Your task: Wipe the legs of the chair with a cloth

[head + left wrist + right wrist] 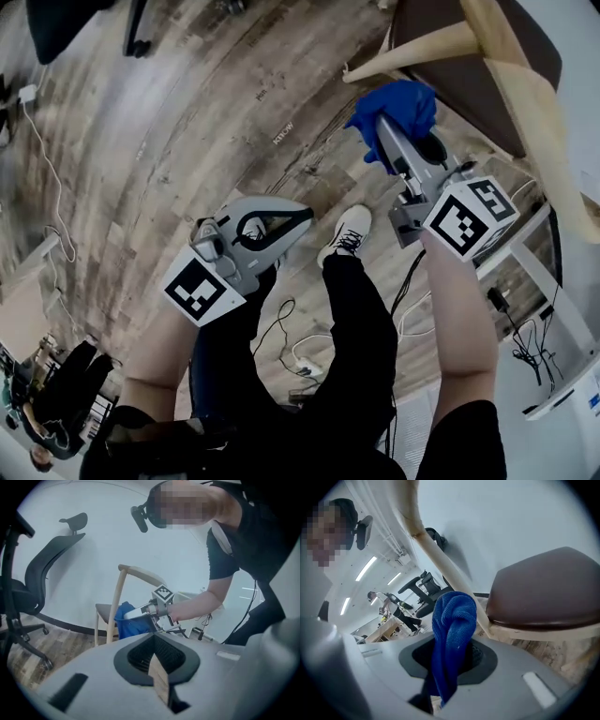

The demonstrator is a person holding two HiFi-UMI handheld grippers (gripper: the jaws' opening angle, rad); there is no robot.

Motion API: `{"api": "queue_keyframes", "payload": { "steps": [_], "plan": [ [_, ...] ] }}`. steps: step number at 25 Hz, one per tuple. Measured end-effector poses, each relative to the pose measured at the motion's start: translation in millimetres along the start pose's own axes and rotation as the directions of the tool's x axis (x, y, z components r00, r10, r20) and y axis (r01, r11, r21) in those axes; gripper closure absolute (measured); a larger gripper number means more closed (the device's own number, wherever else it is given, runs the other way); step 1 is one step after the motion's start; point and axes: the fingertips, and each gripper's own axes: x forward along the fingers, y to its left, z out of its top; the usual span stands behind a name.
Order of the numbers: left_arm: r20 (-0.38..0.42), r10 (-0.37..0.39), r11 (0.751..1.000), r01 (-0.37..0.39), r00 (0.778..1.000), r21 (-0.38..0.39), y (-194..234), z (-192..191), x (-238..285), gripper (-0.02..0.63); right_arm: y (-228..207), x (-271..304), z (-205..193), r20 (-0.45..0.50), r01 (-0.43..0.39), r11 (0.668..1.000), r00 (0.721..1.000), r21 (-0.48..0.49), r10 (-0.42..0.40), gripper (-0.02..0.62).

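Head view: I see the right gripper hold the blue cloth against a pale chair leg, the left gripper low, well apart. Left gripper view: its jaws sit together, empty. Right gripper view: jaws clamp the cloth, a bunched roll pointing straight out, tip touching the slanted leg beside the brown seat

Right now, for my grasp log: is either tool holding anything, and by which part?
The right tool is shut on the blue cloth, pinching it where it is bunched, a wad sticking out ahead. The left tool holds nothing, jaws together.
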Motion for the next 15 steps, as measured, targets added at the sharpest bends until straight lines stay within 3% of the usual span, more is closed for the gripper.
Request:
{"api": "queue_keyframes", "payload": {
  "steps": [5,9,12,15],
  "plan": [
    [0.179,0.022,0.991,0.003,0.984,-0.135,19,-19,6,0.606,-37,32,-17,0.037,0.034,0.999,0.999,-0.023,-0.033,0.499],
    [0.211,-0.060,0.978,0.100,0.976,-0.185,27,-45,9,0.607,-63,54,-23,0.094,0.024,0.999,0.995,-0.023,-0.022,0.499],
    [0.267,-0.116,0.954,0.182,0.957,-0.239,55,-51,10,0.607,-81,73,-29,0.108,0.007,0.999,0.994,-0.049,-0.001,0.499],
    [0.296,-0.137,0.949,0.211,0.945,-0.234,81,-54,19,0.607,-97,84,-43,0.090,-0.015,0.995,0.996,-0.094,0.023,0.500]
  ]
}}
